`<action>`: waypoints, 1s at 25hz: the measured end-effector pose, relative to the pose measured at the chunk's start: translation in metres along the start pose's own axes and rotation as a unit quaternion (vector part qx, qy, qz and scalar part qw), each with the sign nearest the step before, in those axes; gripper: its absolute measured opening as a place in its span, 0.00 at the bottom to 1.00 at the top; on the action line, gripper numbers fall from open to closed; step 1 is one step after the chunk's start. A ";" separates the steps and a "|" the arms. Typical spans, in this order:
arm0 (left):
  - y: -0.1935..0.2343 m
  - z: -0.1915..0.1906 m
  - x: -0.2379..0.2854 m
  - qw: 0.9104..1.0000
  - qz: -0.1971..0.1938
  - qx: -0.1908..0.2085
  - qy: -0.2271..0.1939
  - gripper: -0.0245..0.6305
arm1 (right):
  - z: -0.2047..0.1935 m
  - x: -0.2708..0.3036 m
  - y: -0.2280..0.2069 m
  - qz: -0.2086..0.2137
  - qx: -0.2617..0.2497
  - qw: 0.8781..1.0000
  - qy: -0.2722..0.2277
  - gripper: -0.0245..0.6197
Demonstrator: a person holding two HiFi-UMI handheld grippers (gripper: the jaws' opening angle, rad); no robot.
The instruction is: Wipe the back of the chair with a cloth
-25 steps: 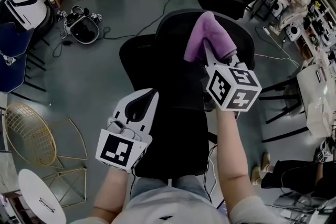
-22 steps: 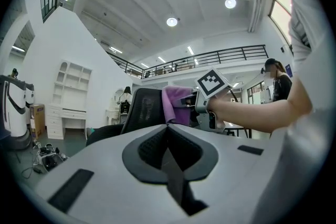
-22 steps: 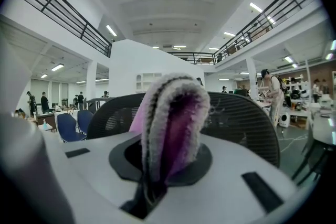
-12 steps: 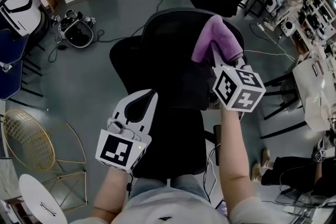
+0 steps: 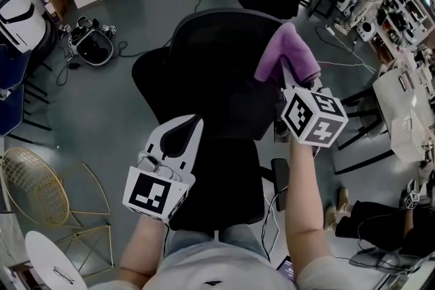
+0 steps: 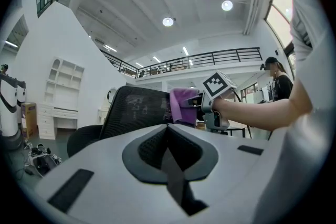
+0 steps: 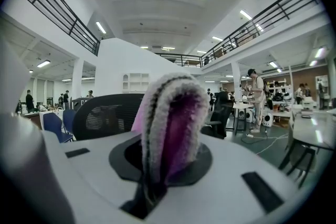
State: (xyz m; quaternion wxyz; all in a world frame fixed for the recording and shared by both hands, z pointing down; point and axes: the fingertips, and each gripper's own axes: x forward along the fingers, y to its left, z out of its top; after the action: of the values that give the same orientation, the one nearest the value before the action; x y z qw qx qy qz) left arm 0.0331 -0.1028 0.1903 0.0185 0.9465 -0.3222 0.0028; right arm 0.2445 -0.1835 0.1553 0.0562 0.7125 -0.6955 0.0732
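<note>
Chair [image 5: 217, 71] fills the centre of the head view, its back a bit further up-left than a second ago. Right gripper [image 5: 291, 78] clamps the purple cloth [image 5: 285, 51], which has slid to the back's right edge, centre-right. Left gripper [image 5: 192, 123], jaws together and empty, stays lower left. Wiping looks under way, with the stroke near the edge.

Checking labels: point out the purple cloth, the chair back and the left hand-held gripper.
purple cloth [image 5: 285, 54], head view, middle of the fold.
chair back [image 5: 217, 58], head view, bare mesh.
left hand-held gripper [image 5: 194, 124], head view, between its fingertips.
</note>
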 end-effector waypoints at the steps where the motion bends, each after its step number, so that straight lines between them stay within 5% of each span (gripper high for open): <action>1: 0.000 0.000 0.000 1.000 -0.002 0.000 0.000 0.06 | 0.000 -0.001 -0.001 -0.002 0.000 1.000 0.000 0.12; 13: -0.007 -0.002 0.003 1.000 -0.011 -0.002 0.004 0.06 | -0.008 -0.016 -0.012 -0.024 -0.009 1.000 -0.002 0.12; 25: -0.002 -0.007 0.003 1.000 -0.011 0.001 0.013 0.06 | -0.062 -0.006 -0.011 -0.027 0.003 0.999 0.042 0.12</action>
State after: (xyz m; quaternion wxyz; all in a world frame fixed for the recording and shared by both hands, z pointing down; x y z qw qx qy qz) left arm 0.0372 -0.1027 0.1977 0.0213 0.9500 -0.3111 0.0152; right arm 0.2534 -0.1659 0.2156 0.0852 0.7278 -0.6726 0.1030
